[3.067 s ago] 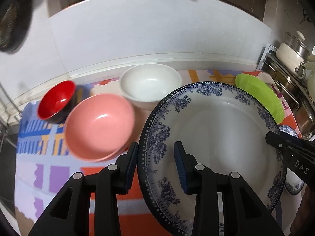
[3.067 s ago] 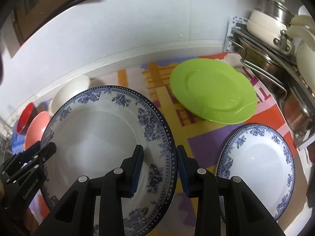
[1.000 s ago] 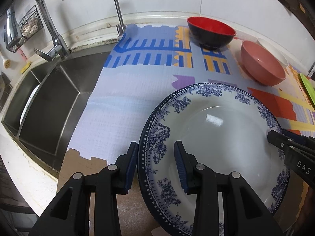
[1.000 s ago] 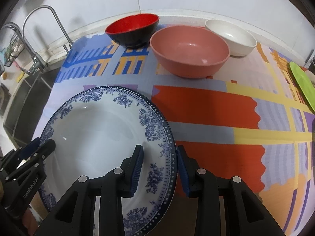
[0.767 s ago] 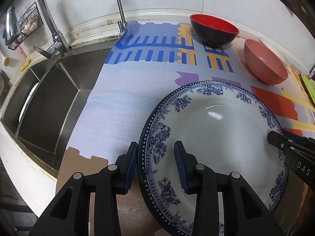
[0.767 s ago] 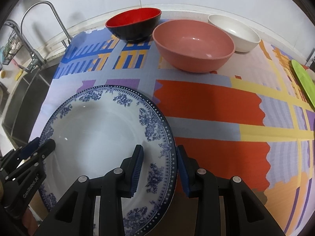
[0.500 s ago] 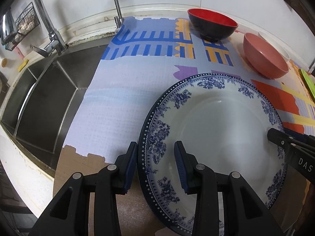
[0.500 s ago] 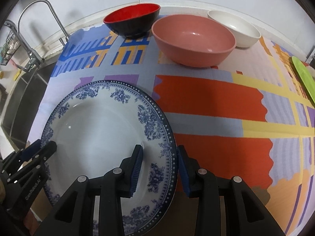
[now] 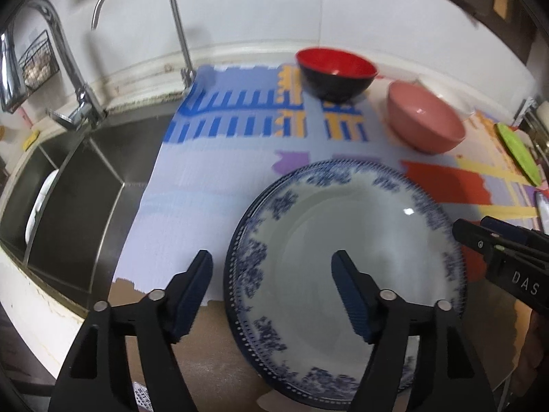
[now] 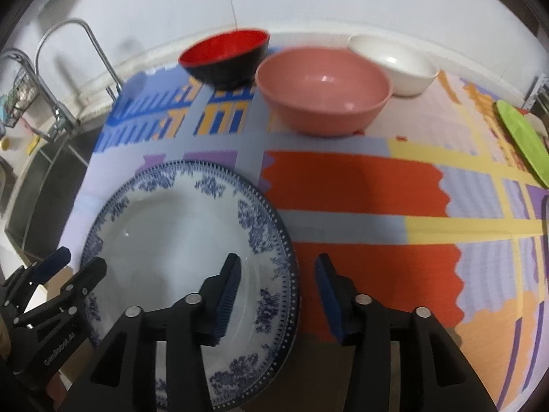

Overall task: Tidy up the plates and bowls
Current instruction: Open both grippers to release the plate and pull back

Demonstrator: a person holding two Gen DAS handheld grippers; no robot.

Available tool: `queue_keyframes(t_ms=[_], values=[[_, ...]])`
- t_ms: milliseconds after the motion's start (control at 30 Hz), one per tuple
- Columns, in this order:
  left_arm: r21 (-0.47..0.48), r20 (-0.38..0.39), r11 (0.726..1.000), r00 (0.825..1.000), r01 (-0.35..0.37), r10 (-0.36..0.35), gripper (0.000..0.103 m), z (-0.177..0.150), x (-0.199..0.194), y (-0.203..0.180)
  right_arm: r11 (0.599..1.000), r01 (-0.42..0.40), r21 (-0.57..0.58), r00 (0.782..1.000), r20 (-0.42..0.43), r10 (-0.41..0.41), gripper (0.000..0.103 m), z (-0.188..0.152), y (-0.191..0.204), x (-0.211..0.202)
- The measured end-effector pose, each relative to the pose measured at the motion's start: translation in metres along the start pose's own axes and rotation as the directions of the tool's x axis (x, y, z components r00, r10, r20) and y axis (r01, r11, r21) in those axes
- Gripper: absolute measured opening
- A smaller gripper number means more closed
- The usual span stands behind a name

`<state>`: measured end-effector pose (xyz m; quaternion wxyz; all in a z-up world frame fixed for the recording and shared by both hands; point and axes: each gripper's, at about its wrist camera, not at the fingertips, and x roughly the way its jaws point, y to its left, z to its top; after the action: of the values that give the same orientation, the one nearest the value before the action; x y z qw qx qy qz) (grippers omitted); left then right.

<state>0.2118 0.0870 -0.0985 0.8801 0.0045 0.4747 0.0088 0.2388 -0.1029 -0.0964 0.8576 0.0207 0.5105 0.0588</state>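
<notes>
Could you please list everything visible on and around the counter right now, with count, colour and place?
large plate: one, white with blue floral rim, on the mat's near end beside the sink
red bowl: one, red inside, black outside, far side
pink bowl: one, pink, right of the red bowl
white bowl: one, white, behind the pink bowl
green plate: one, green, right edge
mat: one, multicoloured, covering the counter
sink: one, steel, left
taps: two, chrome, behind the sink
left gripper: black, jaws opening astride the plate's rim
right gripper: black, jaws opening astride the opposite rim
</notes>
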Motion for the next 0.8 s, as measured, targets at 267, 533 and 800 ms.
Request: queue_keyframes(t_ms=[267,533,800], values=[[0.062,0.109,0.997,0.993,0.041,-0.047,0.094,0.017,-0.041,-0.033,0.999,0.027,0.034,0.995,0.092,-0.030,0.067,-0.001,-0.019,-0.051],[0.155,0.192,0.984,0.975,0.083,-0.112,0.097,0.029,-0.070,-0.090,0.992,0.069,0.108,0.981,0.176,-0.087,0.075,-0.007,-0.067,-0.097],[0.261,0.219,0.951,0.949,0.165,-0.225,0.100,0.040,-0.090,-0.166,0.974,0.122,0.193,0.962,0.217,-0.164,0.077,-0.022,-0.127,-0.130]])
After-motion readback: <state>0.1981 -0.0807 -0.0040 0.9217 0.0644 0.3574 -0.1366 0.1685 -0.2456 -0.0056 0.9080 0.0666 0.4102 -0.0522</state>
